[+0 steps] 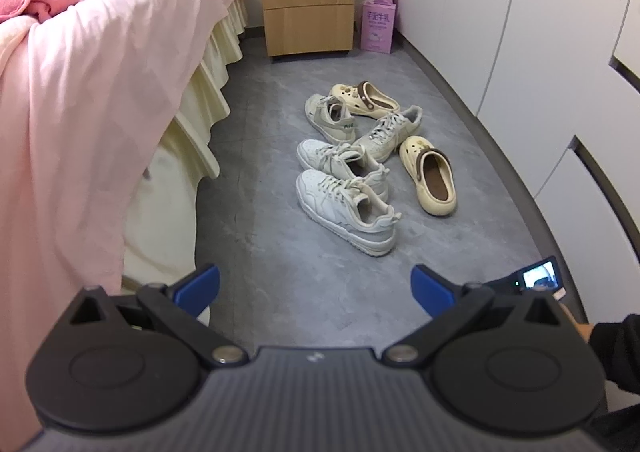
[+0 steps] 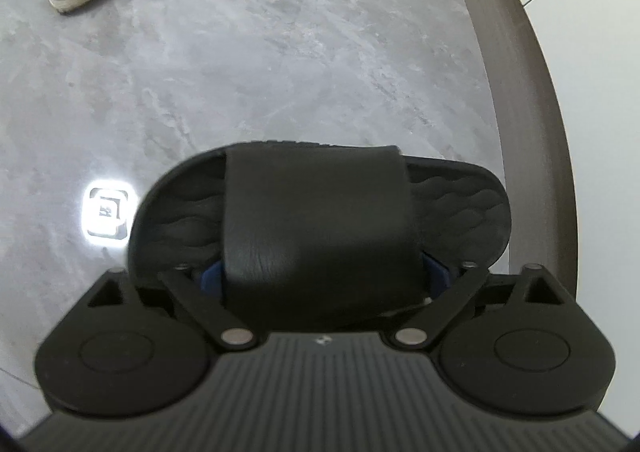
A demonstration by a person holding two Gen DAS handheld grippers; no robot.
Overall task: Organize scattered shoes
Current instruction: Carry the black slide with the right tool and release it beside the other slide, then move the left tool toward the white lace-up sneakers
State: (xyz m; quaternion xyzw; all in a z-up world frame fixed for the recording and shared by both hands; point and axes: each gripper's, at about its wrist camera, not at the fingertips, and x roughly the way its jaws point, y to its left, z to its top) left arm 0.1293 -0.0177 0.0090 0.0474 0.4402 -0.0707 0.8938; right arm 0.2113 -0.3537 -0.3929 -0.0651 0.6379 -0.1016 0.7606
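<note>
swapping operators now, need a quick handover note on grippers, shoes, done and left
Left gripper: open, empty, raised over the grey floor.
Right gripper: closed around the strap of a black rubber slide sandal, near the white cabinet's dark baseboard.
Still scattered mid-floor: four white lace-up sneakers and two cream foam clogs, some overlapping.
Done: nothing visibly lined up.
Left: place the sandal, then pair the rest.

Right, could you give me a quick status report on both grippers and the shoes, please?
Left gripper open, empty, above floor. Right gripper shut on black slide sandal by its strap. Sneakers and cream clogs scattered on floor ahead. Nothing in the way.
</note>
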